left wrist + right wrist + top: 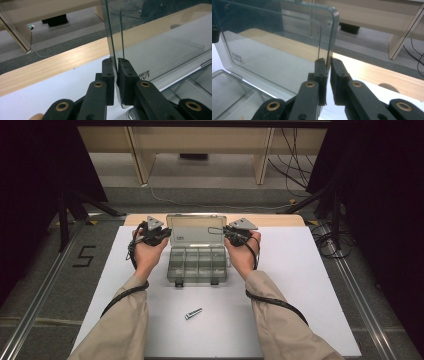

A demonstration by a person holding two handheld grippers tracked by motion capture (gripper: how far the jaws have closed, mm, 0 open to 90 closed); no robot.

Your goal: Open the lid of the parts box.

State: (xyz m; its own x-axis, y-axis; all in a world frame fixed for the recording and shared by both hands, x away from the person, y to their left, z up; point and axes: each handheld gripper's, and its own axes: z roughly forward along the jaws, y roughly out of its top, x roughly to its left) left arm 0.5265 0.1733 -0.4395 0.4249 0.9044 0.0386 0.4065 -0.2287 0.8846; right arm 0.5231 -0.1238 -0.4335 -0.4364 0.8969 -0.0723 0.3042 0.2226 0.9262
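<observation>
A clear plastic compartment box (198,266) stands on the white table with its lid (195,230) raised upright. My left gripper (159,234) is shut on the lid's left edge; in the left gripper view the jaws (116,75) pinch the clear lid (160,47) between them. At the lid's right edge my right gripper (231,234) is shut on it too. The right gripper view shows that gripper (328,72) clamping the lid (277,50) near its rounded corner. A small metal bolt (193,313) lies on the table in front of the box.
The white table top (300,285) has a wooden strip (280,220) along its far edge. Beyond it are grey floor, wooden furniture legs (262,162) and cables (295,165). Dark stands rise at both sides.
</observation>
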